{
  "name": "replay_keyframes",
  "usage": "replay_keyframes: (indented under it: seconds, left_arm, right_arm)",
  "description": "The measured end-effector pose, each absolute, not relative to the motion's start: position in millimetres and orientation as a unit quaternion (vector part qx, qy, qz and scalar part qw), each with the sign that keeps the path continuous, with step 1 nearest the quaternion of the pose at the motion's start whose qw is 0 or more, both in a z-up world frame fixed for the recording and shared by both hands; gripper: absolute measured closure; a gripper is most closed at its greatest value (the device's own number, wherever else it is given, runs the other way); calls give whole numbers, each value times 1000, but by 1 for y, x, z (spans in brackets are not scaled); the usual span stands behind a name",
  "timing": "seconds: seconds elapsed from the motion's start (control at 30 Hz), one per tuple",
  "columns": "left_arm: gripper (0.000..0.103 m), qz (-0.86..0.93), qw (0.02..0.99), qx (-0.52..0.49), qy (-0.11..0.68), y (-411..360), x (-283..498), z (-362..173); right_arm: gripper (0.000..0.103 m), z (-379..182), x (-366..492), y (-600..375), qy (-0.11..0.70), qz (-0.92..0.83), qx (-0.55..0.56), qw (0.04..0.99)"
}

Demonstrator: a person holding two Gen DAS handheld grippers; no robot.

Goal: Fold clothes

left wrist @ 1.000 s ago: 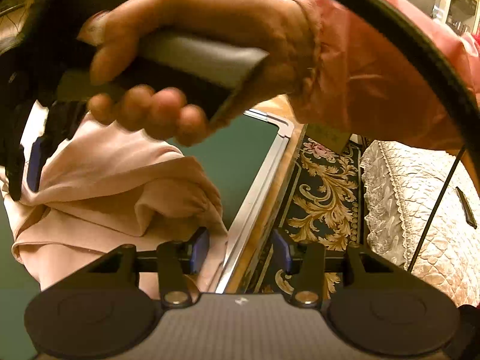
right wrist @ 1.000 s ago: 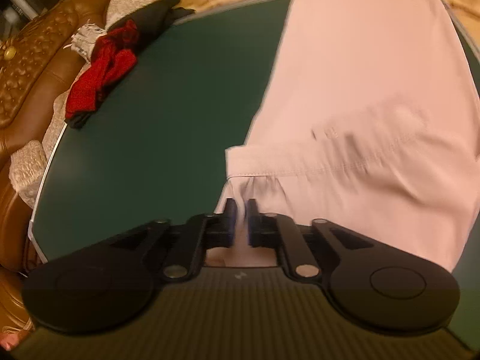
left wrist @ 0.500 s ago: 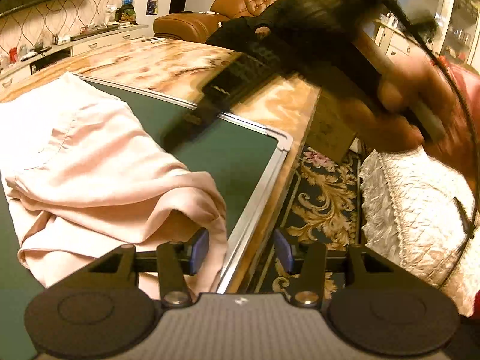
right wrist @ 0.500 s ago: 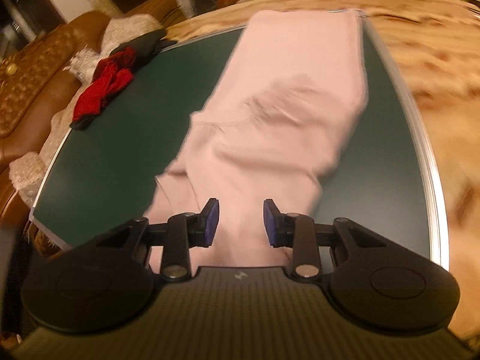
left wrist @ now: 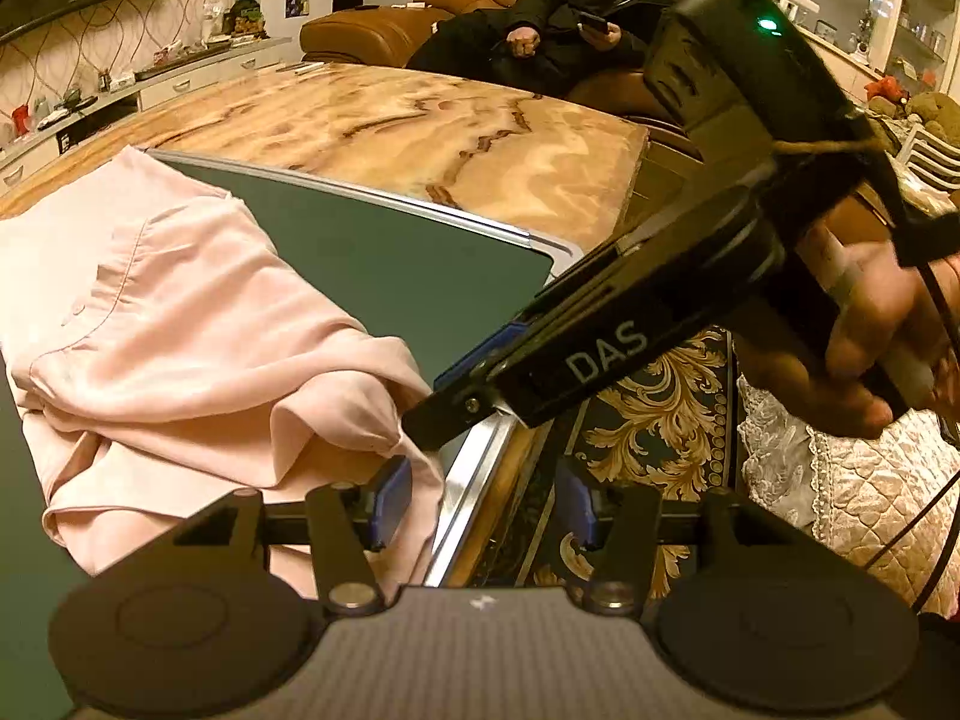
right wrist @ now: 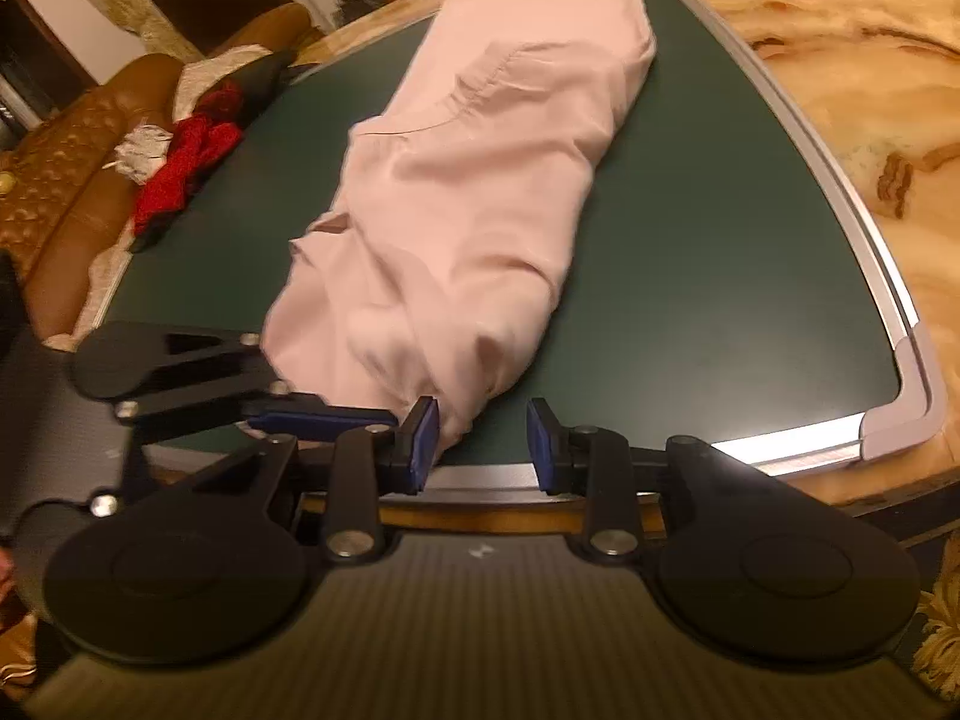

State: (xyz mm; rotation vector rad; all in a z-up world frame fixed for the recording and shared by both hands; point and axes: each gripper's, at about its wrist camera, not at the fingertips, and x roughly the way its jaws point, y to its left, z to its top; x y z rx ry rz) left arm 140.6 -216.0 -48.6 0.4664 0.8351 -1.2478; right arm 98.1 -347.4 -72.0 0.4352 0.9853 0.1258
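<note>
A pale pink garment [right wrist: 468,180] lies in a long, loosely folded bundle on a dark green mat [right wrist: 720,276], running from the upper centre of the right wrist view down to the bottom centre. Its near end is rumpled and reaches the mat's near edge. In the left wrist view the same garment fills the left half of the frame, its bunched end at lower centre.

The right gripper [right wrist: 480,444] sits at the bottom of its own view, jaws parted and closing. The cloth's end touches the left blue pad; the gap between the pads shows only mat and rim. In the left wrist view this gripper enters from the right, held by a hand [left wrist: 864,348], its tip just beside the bunched cloth.

The left gripper [left wrist: 483,501] has its jaws spread and opening. The cloth's corner lies against the left pad; between the pads are the mat's silver rim and patterned carpet [left wrist: 654,396].

The mat rests on a marbled tabletop [right wrist: 840,60]. At upper left of the right wrist view, red and black clothing [right wrist: 192,162] lies at the mat's far edge, beside a brown leather sofa [right wrist: 60,180]. A person [left wrist: 576,30] sits at upper centre of the left wrist view.
</note>
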Motion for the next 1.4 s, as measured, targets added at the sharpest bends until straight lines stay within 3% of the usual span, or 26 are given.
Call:
replay_keyframes:
  seconds: [0.07,0.13,0.53,0.93,1.2,1.3,1.4]
  left_arm:
    - [44,-559,706,208,382,-219,143,-53]
    - [44,-553,706,210,388,-222,146,-58]
    - [29,-579,684,261,359,-249,141,-65]
    - [16,-590,679,265,348,-247,128,-70]
    - [16,-593,675,261,354,-238,126,-69]
    - [16,-593,675,262,352,-239,126,-69]
    - [16,-594,675,262,352,-240,125,-69]
  right_arm:
    - [79,-74,96,-346,460,58,211,861]
    - [96,-76,93,-344,451,53,214,865]
    - [100,-72,72,-330,440,53,183,878]
    - [99,-60,84,-321,449,92,151,876]
    - [88,-30,96,-333,433,141,137,879]
    - [75,-9,109,-350,405,158,161,886]
    - [69,-6,146,-357,392,152,168,892]
